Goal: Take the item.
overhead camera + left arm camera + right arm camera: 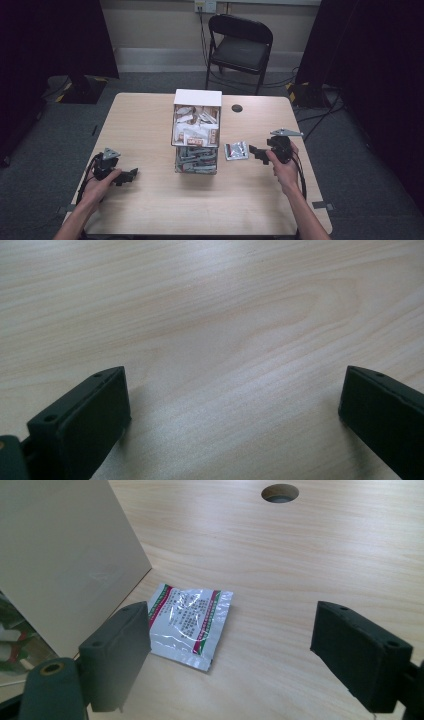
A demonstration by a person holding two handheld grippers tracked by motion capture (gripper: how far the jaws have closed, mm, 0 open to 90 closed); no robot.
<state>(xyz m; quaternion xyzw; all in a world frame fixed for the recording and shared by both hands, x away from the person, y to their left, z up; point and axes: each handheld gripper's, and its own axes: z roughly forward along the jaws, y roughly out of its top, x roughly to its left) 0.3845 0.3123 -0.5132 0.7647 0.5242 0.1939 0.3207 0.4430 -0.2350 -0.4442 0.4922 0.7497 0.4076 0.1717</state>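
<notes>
While the right tongs (230,645) are hanging spread wide, the silver sachet (189,625) is lying flat on the desk (150,210), just right of the white box (197,117).
Risk, as I judge it: the sachet is thin and slick, so the jaws may be skating over it or shoving it against the box wall. The box is holding many similar sachets; the clear bin (196,160) near it is holding more. Left tongs (232,415) are idling spread, empty, at the desk's left.
</notes>
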